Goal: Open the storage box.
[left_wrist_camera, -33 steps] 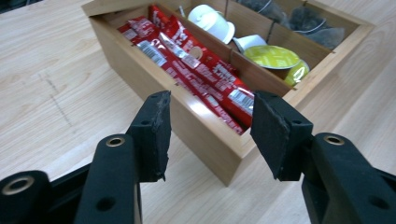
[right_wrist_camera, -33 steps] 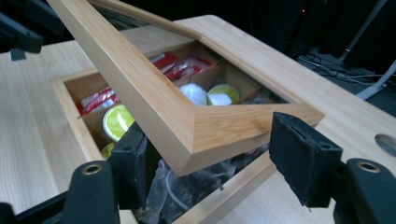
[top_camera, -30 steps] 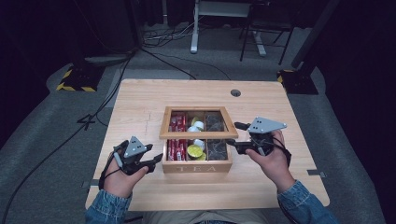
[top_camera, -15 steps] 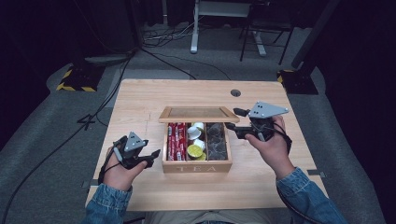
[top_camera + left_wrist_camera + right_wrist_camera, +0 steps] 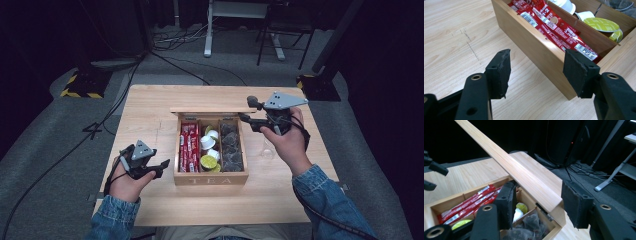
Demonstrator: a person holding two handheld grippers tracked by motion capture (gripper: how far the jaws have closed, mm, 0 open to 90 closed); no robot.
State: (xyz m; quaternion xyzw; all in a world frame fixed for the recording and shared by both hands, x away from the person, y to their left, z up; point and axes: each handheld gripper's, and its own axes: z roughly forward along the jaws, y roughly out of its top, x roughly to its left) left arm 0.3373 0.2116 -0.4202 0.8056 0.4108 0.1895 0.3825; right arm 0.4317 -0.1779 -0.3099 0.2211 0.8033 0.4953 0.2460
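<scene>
In the high view the wooden tea box [image 5: 211,178] sits in the middle of the frame on the pale wood table [image 5: 150,107], its long axis running from the lower part of the frame toward the top, the front face with its lettering turned toward me. Its lid [image 5: 210,109] stands raised at the far end, a thin strip running left to right. Inside are three long compartments: red packets [image 5: 189,146] on the left, round capsules [image 5: 210,150] in the middle, dark crinkly pouches [image 5: 231,147] on the right. My right gripper [image 5: 247,112] hangs at the upper right corner of the box, just beside the lid's end. My left gripper [image 5: 164,167] is at lower left, just beside the box's left wall, pointing right. A clear glass [image 5: 268,148] stands right of the box, partly behind my right hand.

In the left gripper view my fingers [image 5: 501,71] stand apart with nothing between them and have just been opening; the box's smooth left wall runs diagonally beyond them, glossy red packets lying lengthwise behind it, a yellow-green foil capsule at upper right.

In the right gripper view my fingers [image 5: 507,201] have just been closing; the lid's straight-grained edge runs from upper left down between them. I cannot tell whether the pads press on it.
</scene>
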